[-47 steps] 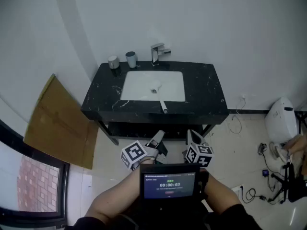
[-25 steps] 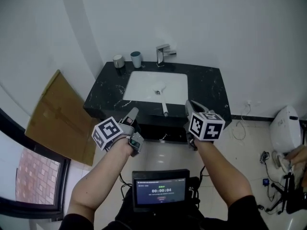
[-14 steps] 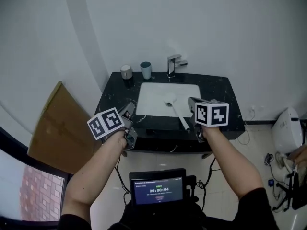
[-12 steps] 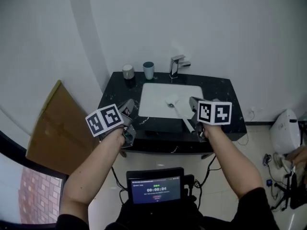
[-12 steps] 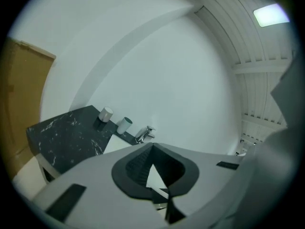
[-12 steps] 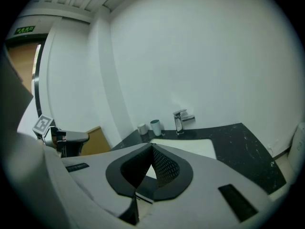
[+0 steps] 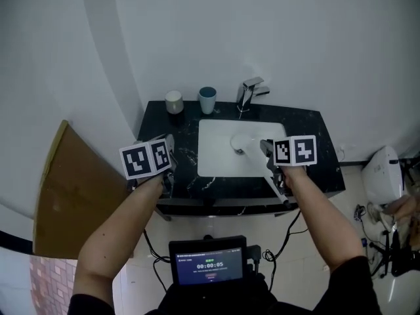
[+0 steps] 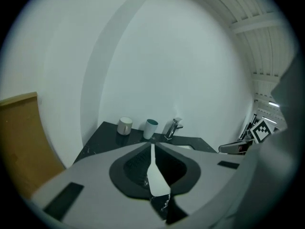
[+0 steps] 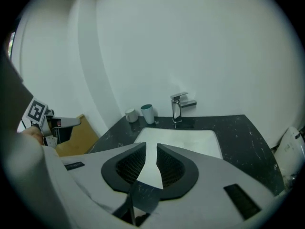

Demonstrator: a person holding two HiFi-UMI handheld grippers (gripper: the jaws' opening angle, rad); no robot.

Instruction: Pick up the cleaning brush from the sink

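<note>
Black stone-look counter [image 7: 308, 126], glossy with thin white veins, and a white rectangular sink [image 7: 220, 156] sunk into its middle. A chrome square-bodied faucet [image 7: 249, 92] stands at the middle of the back edge. Two round cups are near the back left corner, a pale cup [image 7: 174, 101] and a teal cup [image 7: 207, 100] just beside it, apart. The cleaning brush [image 7: 278, 188] is white and slim-handled. Its head end lies in the right part of the sink, and the handle runs over the sink's front right rim, across the counter and past its front edge. The head is white on white and hard to make out, and the middle of the handle is covered by the right claw in the head view. Left claw [image 8: 152, 146]: grey jaws with black ribbed pads, tips together, nothing between them, held off the counter's left front corner. Right claw [image 9: 151, 146]: same build, jaws opening with a narrow gap, only the sink showing through, pads on nothing, held over the front right of the sink. A dark blurred shape low in the right gripper view can't be identified. A flat brown cardboard sheet [image 7: 72, 195] leans at the left of the counter. A small screen [image 7: 209, 262] sits at the bottom of the head view, and a white rounded appliance [image 7: 384, 176] is cut off at the right edge.
</note>
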